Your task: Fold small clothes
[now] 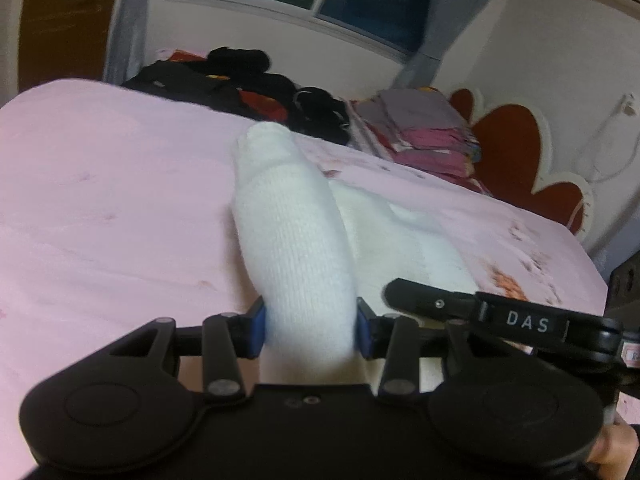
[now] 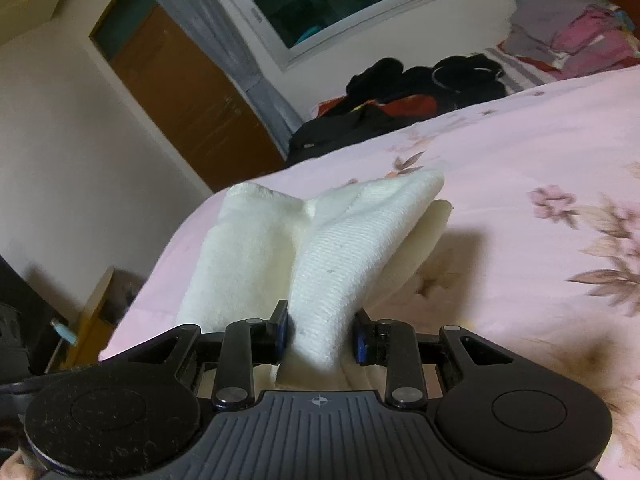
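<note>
A white sock (image 1: 292,216) stretches forward from my left gripper (image 1: 309,330), whose blue pads are shut on its near end; the toe points toward the far side of the pink bed sheet (image 1: 100,184). More white sock fabric lies just behind it to the right. In the right wrist view my right gripper (image 2: 320,332) is shut on the ribbed white sock (image 2: 340,248), which fans out ahead in two lobes above the flowered pink sheet (image 2: 540,152). The other gripper's black body (image 1: 500,316) shows close at the right of the left wrist view.
Dark clothes (image 1: 240,84) are piled at the bed's far edge under the window. Folded pink and grey bedding (image 1: 424,128) sits by the red-and-white headboard (image 1: 516,152). A brown door (image 2: 184,96) and a low stand (image 2: 92,312) are off the bed's left side.
</note>
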